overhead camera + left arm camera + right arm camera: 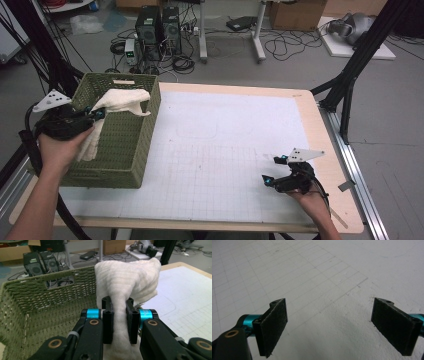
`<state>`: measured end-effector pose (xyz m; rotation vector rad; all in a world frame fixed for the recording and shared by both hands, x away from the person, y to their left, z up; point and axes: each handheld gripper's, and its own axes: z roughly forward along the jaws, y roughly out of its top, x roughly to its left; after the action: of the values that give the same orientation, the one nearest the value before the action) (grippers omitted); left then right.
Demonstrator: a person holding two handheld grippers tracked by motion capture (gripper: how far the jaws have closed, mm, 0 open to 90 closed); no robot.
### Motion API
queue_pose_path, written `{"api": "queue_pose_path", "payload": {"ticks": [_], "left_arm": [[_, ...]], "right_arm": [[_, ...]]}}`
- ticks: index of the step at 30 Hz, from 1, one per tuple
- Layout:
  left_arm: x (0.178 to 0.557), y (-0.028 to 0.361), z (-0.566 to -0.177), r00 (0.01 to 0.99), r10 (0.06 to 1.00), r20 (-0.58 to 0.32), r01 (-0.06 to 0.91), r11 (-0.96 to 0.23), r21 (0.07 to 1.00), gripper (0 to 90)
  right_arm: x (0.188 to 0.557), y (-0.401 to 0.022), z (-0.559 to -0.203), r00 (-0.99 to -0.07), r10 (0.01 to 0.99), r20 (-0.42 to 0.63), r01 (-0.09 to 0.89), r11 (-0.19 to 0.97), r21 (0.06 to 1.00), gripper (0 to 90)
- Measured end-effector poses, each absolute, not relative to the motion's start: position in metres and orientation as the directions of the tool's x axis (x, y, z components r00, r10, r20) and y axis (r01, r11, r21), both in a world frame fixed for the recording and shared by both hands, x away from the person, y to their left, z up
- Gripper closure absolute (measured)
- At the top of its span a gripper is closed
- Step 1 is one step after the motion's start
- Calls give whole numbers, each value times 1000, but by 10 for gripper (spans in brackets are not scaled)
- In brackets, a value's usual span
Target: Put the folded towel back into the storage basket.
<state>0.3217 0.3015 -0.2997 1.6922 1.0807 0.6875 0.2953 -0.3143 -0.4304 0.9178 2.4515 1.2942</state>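
My left claw (117, 320) is clamped on a bunched fold of the white cloth (127, 282), and I have it over the green basket (150, 125) at the tabletop's (310, 120) left edge. One end of the cloth drapes across the basket's right rim towards the mat; the other hangs down inside. Its long axis runs from my claw outward over that rim, so I judge the drop must go leftward and down into the basket. My right claw (337, 325) sits wide open and empty over the mat, well apart from the cloth.
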Motion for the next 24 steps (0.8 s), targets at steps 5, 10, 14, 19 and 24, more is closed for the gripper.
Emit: {"api": "queue_pose_path", "payload": {"ticks": [5, 10, 14, 19, 24], "left_arm": [[322, 304, -302, 444, 895, -42, 352, -131, 927, 801], [322, 306, -305, 430, 902, -38, 362, -134, 922, 801], [322, 311, -307, 401, 915, -46, 371, -117, 921, 801], [323, 311, -312, 388, 920, -50, 385, -113, 916, 801], [326, 307, -317, 366, 929, -48, 405, -113, 907, 801]], "right_arm": [[295, -314, -430, -778, 621, 93, 427, 414, 804, 130], [295, -314, -431, -781, 618, 90, 426, 421, 801, 130], [295, -314, -431, -781, 618, 89, 424, 421, 802, 130], [296, -313, -431, -784, 615, 89, 424, 424, 800, 130], [295, -314, -431, -783, 616, 91, 426, 423, 800, 130]]}}
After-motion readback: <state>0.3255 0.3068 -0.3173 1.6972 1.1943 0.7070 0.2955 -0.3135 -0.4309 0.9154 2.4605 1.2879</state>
